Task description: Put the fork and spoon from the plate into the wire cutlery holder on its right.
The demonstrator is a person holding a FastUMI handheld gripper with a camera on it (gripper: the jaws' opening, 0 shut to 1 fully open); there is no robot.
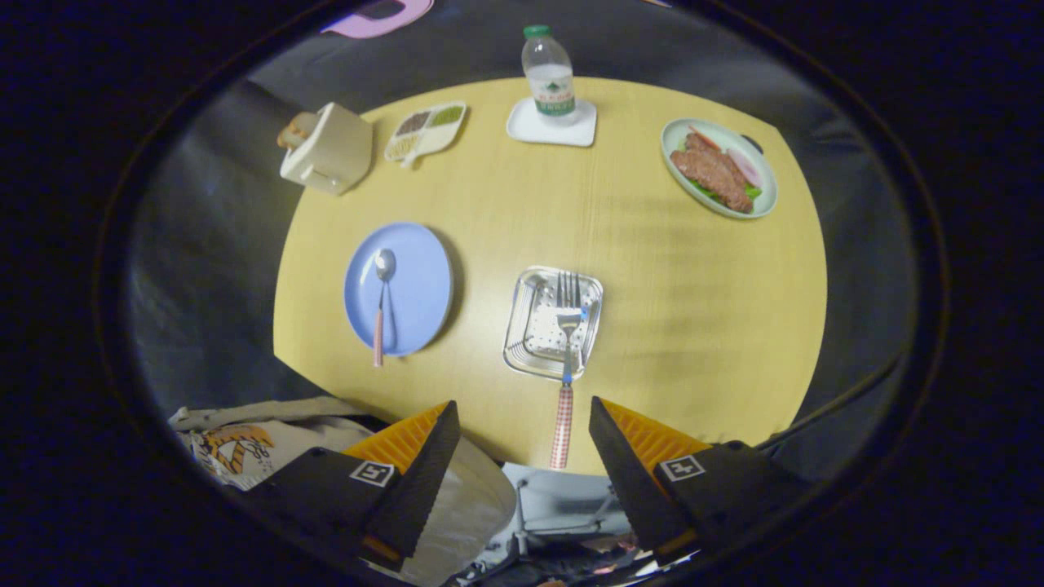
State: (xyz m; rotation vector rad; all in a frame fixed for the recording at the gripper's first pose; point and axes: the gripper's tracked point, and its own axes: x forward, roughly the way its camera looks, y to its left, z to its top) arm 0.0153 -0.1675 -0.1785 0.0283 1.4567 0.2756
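Note:
A blue plate [416,281] lies on the yellow table [652,269], beyond my left finger. A spoon [381,302] with a checked handle rests on it, bowl away from me, handle reaching over the plate's near rim. To the plate's right stands the square wire cutlery holder [530,326]. A fork [564,359] lies across the holder, tines over its far side, with its checked handle sticking out over the near rim toward me. My gripper [522,444] hovers high above the table's near edge, open, with nothing between its fingers; the fork's handle end points into the gap.
At the table's far side stand a cream toaster with bread [326,148], a divided dish of grains [426,130], a water bottle [548,72] on a white coaster [551,126], and a green plate of meat [719,167]. Printed cloth [245,440] lies below the near edge.

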